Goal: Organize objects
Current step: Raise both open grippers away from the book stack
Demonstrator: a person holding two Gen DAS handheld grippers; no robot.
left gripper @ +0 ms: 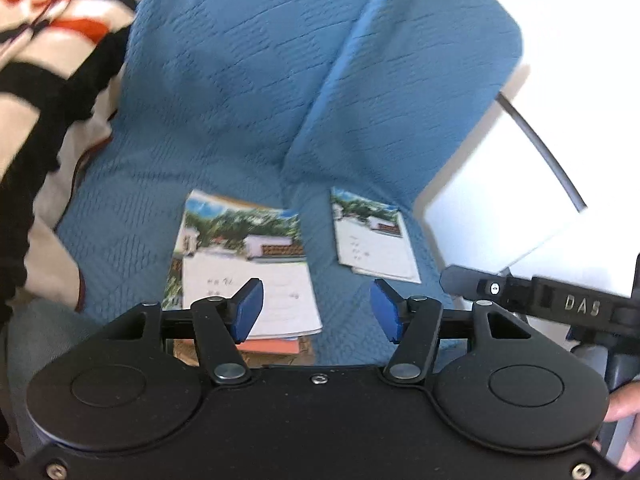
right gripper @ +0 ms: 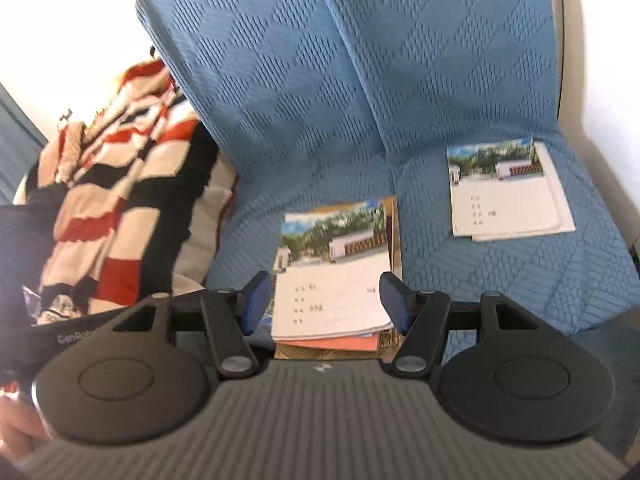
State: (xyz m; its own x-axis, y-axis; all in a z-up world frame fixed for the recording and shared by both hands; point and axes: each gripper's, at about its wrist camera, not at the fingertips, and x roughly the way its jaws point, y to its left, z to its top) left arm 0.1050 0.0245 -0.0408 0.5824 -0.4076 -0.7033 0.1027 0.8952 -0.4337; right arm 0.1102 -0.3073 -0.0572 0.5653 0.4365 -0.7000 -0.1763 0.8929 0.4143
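Observation:
Two piles of booklets lie on a blue quilted seat cover (left gripper: 240, 92) (right gripper: 320, 100). The bigger stack (left gripper: 248, 276) (right gripper: 332, 276) has a white booklet with a landscape photo on top, over an orange one and a brown one. A smaller pile of the same white booklets (left gripper: 374, 240) (right gripper: 508, 192) lies to its right. My left gripper (left gripper: 316, 310) hangs open above the seat between the piles, holding nothing. My right gripper (right gripper: 326, 302) hangs open above the bigger stack, and nothing sits between its pads.
A red, black and cream striped blanket (left gripper: 52, 80) (right gripper: 112, 200) is heaped at the left of the seat. A white surface with a grey cable (left gripper: 536, 144) lies at the right. The other gripper's black body (left gripper: 560, 304) shows at the right edge.

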